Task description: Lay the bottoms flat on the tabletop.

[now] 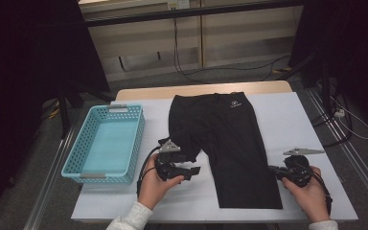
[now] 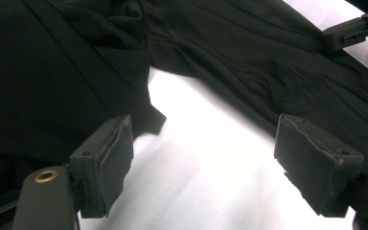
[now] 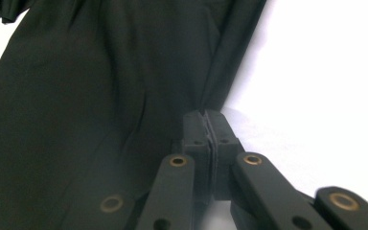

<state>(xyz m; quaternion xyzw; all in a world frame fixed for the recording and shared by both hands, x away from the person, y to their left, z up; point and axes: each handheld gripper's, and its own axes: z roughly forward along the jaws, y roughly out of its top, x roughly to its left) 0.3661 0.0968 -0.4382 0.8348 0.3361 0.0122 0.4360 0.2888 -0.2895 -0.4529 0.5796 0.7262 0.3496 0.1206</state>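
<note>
A pair of black pants (image 1: 225, 139) lies flat on the white table cover (image 1: 292, 120), waistband at the far side with a small white logo. One leg runs down to the front edge; the other is bunched short beside my left gripper (image 1: 194, 173). In the left gripper view the pants (image 2: 52, 72) spread across the top, and the left gripper (image 2: 203, 163) stands open over bare white cover, just short of the bunched leg's corner. My right gripper (image 1: 273, 170) holds the long leg's right edge. The right gripper (image 3: 206, 125) is shut on the hem of the pants (image 3: 100, 96).
A turquoise plastic basket (image 1: 74, 163) stands empty at the table's left side, close to the left hand. Dark stands and cables lie on the floor beyond the table. White cover shows to the right of the pants and along the front edge.
</note>
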